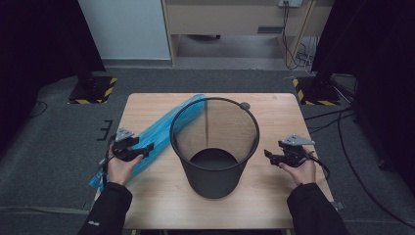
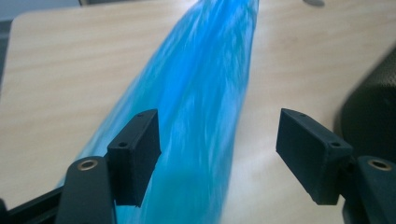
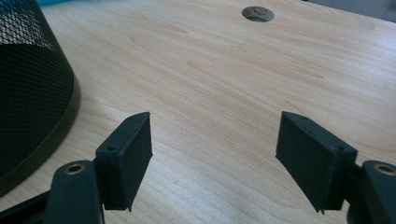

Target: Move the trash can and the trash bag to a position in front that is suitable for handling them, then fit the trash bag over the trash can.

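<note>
A black mesh waste bin (image 1: 214, 147) stands upright in the middle of the wooden table (image 1: 274, 122), with nothing inside it. A long blue plastic bag (image 1: 161, 132) lies flat on the table left of the bin, running from the near left edge toward the far side. My left gripper (image 1: 147, 148) hovers open just over the bag's near part; in the left gripper view the bag (image 2: 196, 116) runs between the spread jaws. To the right of the bin, my right gripper (image 1: 268, 155) is open over bare wood, and the bin's wall (image 3: 28, 84) shows at its left.
A round cable hole (image 3: 258, 13) sits in the tabletop at the far side. Grey carpet surrounds the table, with stand bases marked by yellow-black tape (image 1: 93, 90) at both far corners and cables (image 1: 342, 142) trailing on the right.
</note>
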A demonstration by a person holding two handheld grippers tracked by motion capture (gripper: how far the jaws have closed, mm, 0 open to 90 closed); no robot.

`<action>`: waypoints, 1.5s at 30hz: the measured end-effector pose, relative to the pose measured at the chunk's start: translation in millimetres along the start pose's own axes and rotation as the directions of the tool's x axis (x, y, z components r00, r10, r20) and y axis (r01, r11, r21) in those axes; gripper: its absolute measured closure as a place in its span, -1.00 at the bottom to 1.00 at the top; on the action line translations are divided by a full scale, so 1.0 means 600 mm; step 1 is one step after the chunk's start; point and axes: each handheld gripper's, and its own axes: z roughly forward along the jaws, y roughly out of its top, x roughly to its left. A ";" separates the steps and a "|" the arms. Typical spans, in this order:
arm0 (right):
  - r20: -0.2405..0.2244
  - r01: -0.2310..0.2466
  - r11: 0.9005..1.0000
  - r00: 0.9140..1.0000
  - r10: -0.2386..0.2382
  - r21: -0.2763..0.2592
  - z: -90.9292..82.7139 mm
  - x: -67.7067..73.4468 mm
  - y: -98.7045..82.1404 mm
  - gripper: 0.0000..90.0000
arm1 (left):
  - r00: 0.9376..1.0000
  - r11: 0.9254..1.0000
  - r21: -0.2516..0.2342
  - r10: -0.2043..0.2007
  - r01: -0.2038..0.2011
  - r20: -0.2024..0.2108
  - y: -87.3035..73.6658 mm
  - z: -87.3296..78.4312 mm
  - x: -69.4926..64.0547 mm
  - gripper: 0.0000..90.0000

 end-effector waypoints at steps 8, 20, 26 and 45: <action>0.013 -0.007 1.000 1.000 0.007 0.002 -0.001 -0.010 -0.002 -0.41 | 0.998 0.983 0.175 0.059 -0.057 -0.006 -0.016 0.095 0.018 -0.09; 0.003 0.001 1.000 1.000 -0.001 0.013 -0.004 -0.004 -0.004 -0.41 | 0.999 0.965 0.260 0.042 -0.035 -0.020 -0.072 -0.028 -0.002 0.58; 0.006 -0.011 1.000 1.000 0.011 0.010 -0.002 -0.002 -0.003 -0.42 | 0.999 0.995 0.091 0.042 -0.044 0.023 -0.059 -0.094 -0.029 0.03; 0.005 -0.027 0.999 1.000 0.027 0.021 0.007 -0.005 -0.006 -0.47 | 0.988 0.974 0.166 0.155 -0.154 0.008 -0.046 0.030 -0.022 -0.51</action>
